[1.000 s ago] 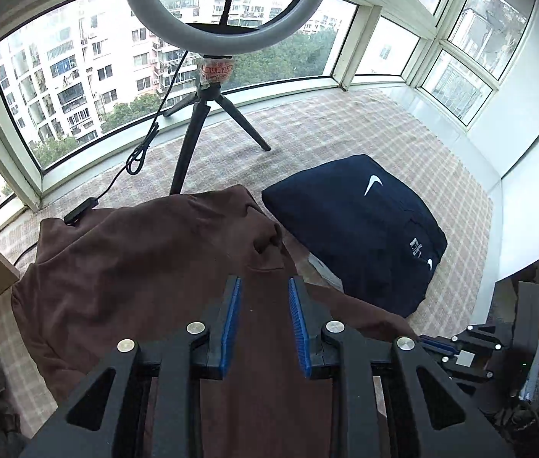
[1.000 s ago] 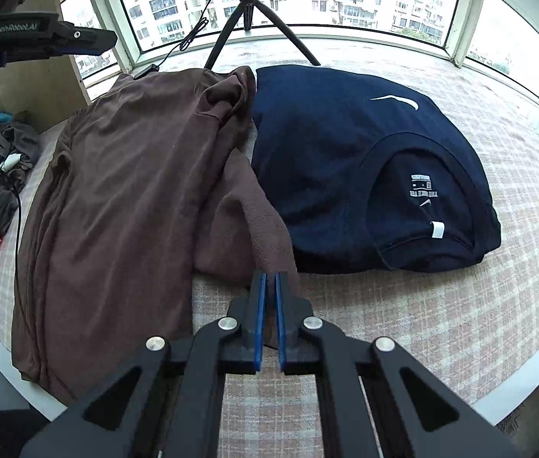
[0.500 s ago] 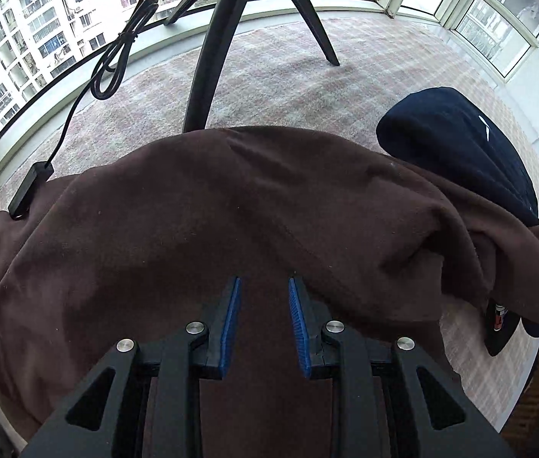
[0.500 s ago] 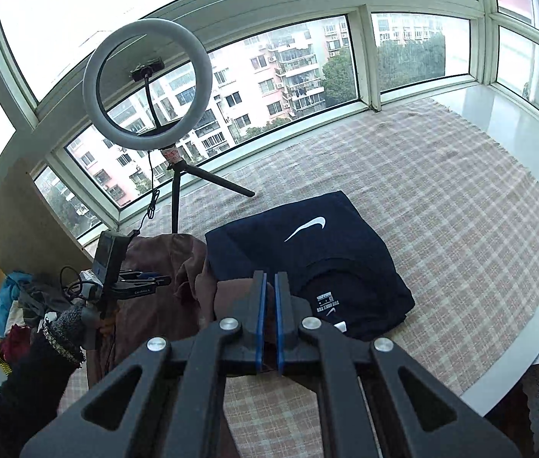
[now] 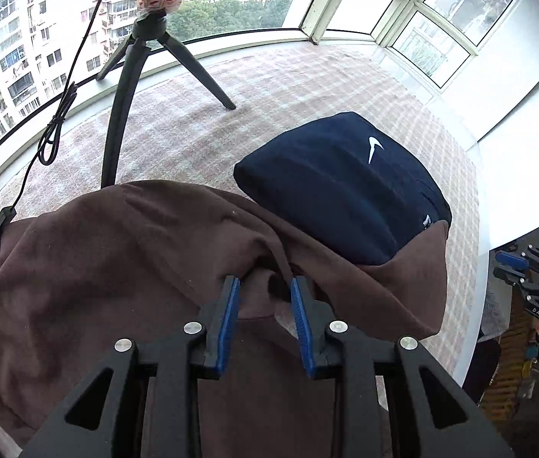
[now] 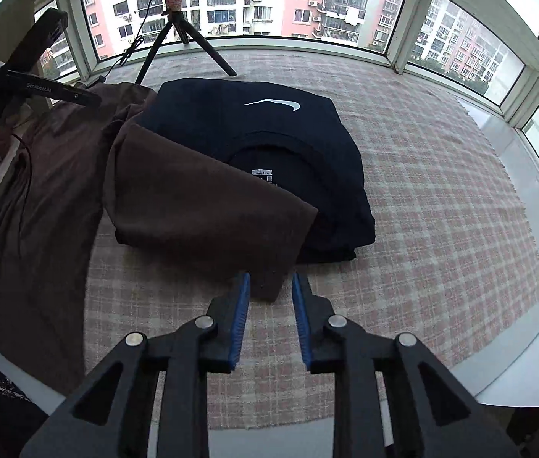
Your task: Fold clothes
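I judge one navy folded T-shirt (image 6: pixel 307 145) done at frame centre, while the brown cotton top (image 6: pixel 200 221) sprawls barely begun, its flap between my opening right gripper (image 6: pixel 268 301) pads, untouched, and its bunched fabric between my opening left gripper (image 5: pixel 263 307) pads.

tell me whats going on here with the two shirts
A person with a gripper in each hand is folding a brown shirt on a checked cloth. Its sleeve lies across the folded navy shirt. The right gripper is opening, the sleeve's end between its jaws, neither pad pressing it. The left gripper is opening around a bunched fold at the brown shirt's middle.
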Demonstrator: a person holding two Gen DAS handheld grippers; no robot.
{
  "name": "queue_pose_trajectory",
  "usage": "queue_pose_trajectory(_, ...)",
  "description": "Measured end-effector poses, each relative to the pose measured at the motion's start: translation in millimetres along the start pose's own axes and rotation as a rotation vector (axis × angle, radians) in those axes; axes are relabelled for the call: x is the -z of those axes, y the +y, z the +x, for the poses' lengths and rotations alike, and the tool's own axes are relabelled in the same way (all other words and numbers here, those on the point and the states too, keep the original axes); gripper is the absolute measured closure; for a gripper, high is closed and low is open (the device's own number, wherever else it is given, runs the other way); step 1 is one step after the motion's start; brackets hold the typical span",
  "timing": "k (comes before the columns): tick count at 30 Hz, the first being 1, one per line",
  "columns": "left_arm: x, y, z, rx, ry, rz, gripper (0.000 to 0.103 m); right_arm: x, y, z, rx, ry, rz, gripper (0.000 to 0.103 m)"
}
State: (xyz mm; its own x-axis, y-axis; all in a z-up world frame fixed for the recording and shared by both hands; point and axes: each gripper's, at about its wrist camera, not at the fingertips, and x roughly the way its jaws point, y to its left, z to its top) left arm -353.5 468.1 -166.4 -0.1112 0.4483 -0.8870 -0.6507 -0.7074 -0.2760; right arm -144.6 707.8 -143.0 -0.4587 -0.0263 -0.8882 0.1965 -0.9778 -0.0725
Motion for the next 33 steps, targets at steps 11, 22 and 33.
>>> queue_pose_trajectory(11, -4, -35, 12, -0.105, 0.081, -0.003, 0.075, 5, 68, 58, -0.042, -0.069, -0.408, 0.063)
queue_pose_trajectory(22, 23, 12, 2, -0.182, 0.082, -0.103, 0.075, -28, 36, 23, -0.109, -0.063, -0.34, 0.099)
queue_pose_trajectory(33, -19, 28, 6, -0.115, 0.001, -0.118, 0.074, -125, -67, -95, -0.456, -0.057, 0.119, 0.099)
